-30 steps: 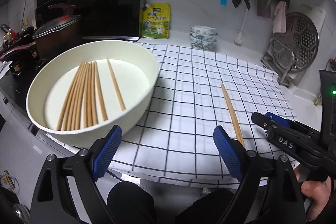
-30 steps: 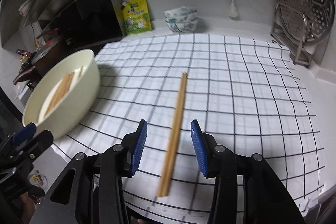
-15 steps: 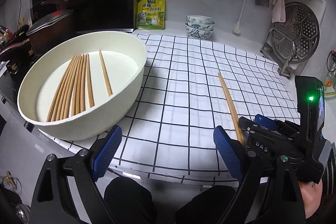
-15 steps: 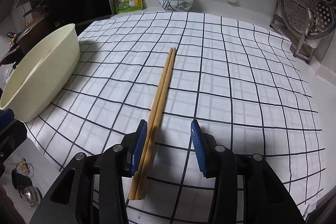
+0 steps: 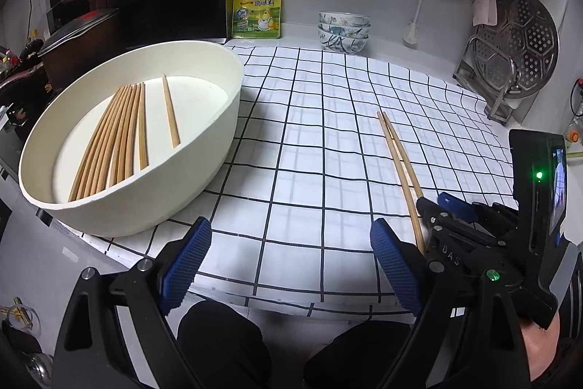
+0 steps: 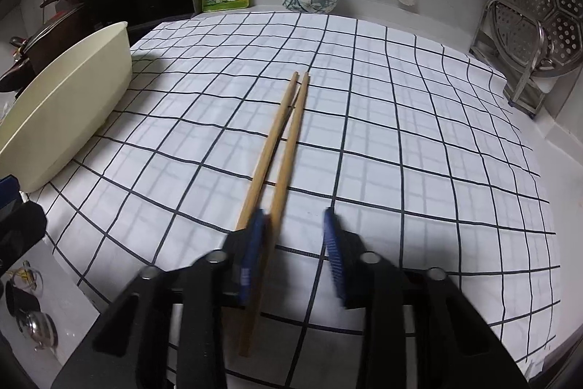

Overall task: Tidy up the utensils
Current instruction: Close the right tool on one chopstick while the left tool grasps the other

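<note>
- A white cloth with a black grid [image 6: 400, 119] covers a kitchen counter; everything the task concerns lies on it.
- A large cream bowl [image 5: 218, 119] sits on the cloth's left side. It already holds a fan of wooden chopsticks [image 5: 116, 137], with one more lying a little apart from them.
- Well to the right of the bowl, one last pair of chopsticks [image 6: 284, 141] lies flat on the cloth, tips pointing away toward the wall.
- The right gripper [image 6: 293, 239] has come down over the near end of that pair compared with a second ago, when it hovered higher with the pair loose between its fingers.
- Its jaws are closing now. Both sticks are between them: they lie against the left pad, and a gap shows before the right pad, so the grip is not yet made.
- The pair has also splayed slightly at the far tips since half a second ago.
- The left gripper [image 5: 291, 265] hangs released and empty, fingers wide, low over the cloth's near edge between bowl and pair.
- Judged from this, the pickup of the final pair is under way; carrying it into the bowl would likely finish the sorting.
</note>
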Tool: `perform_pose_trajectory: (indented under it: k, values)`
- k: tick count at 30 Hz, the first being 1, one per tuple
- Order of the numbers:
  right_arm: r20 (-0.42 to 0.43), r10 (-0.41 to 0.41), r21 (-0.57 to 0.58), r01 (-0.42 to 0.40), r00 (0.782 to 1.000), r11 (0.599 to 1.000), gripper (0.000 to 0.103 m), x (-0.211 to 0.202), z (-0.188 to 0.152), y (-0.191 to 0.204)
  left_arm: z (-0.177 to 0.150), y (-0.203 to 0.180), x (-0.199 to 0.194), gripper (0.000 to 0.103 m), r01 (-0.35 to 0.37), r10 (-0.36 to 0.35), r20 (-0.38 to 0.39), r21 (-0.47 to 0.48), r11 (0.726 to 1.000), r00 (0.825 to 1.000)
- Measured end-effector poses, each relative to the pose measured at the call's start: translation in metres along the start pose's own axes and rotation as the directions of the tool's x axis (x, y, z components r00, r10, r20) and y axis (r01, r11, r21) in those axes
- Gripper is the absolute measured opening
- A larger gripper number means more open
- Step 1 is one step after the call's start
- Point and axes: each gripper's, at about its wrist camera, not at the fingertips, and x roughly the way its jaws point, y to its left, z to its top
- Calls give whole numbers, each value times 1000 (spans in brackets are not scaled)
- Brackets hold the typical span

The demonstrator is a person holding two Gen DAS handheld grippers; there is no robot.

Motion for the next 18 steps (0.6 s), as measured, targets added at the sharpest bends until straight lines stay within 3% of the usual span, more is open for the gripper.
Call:
perform_pose_trajectory:
  k: [2, 8, 18]
  values:
    - [0, -1, -11, 1, 1000, 1000, 7, 0, 0, 0, 0, -3, 1, 87, 0, 0, -3, 4, 1000, 1000]
    - [-9, 39, 38, -39, 999, 999, 7, -2, -1, -25, 3, -26, 13, 90, 38, -37, -9, 25, 999, 999]
    - [-18, 7, 166, -4, 1000, 986, 7, -11, -12, -94, 12, -71, 63, 90, 31, -28, -49, 59, 998, 998]
